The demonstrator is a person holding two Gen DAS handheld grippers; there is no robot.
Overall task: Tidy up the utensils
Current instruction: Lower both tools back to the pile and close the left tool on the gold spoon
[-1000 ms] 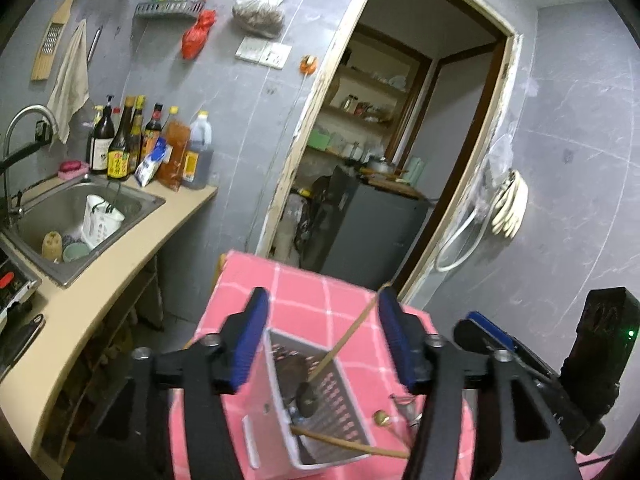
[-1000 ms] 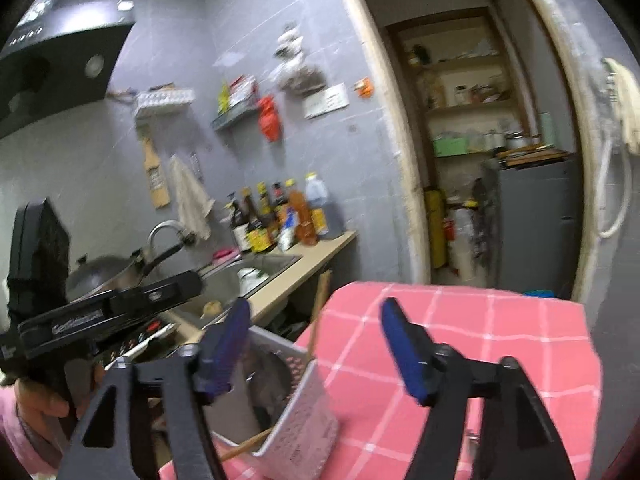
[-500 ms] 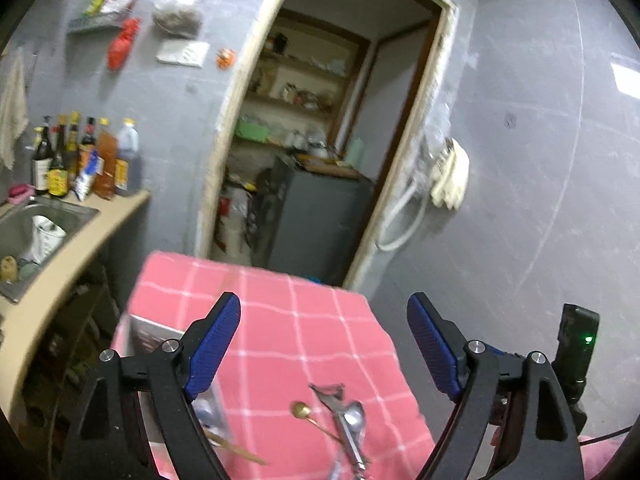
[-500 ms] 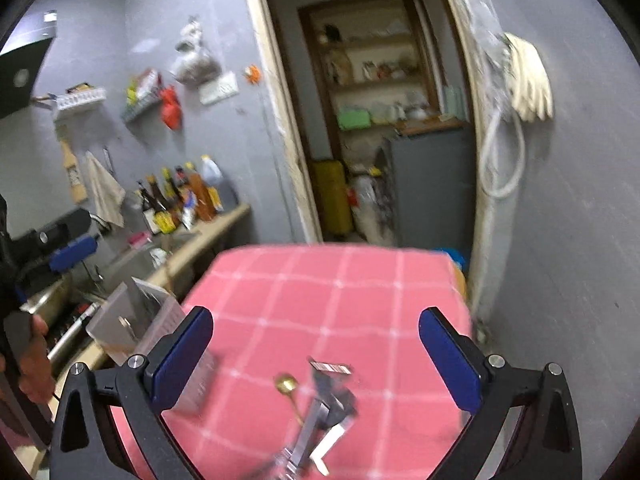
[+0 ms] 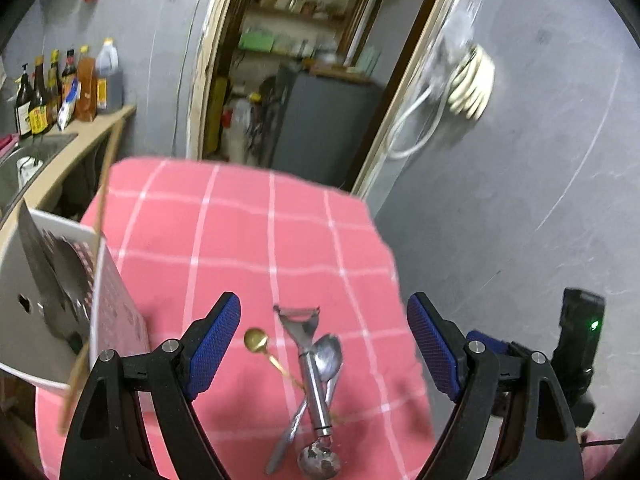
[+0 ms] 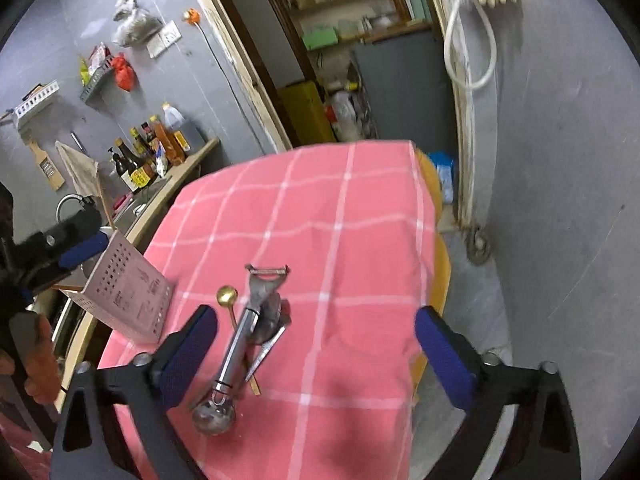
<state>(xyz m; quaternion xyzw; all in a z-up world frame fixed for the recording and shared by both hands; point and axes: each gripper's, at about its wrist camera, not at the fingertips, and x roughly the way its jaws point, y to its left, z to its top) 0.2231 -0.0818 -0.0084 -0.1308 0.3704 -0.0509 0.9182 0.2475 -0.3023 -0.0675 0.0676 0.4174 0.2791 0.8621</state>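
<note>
Both grippers swung off holder onto loose pile.
Left gripper (image 5: 324, 352) & right gripper (image 6: 316, 344) wide open, empty; peeler (image 5: 310, 364), spoons next for holder (image 6: 128, 292).

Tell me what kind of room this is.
Most likely a small home kitchen: sauce bottles line a counter beside a sink, a wall rack holds packets, and a pantry doorway opens behind.
</note>
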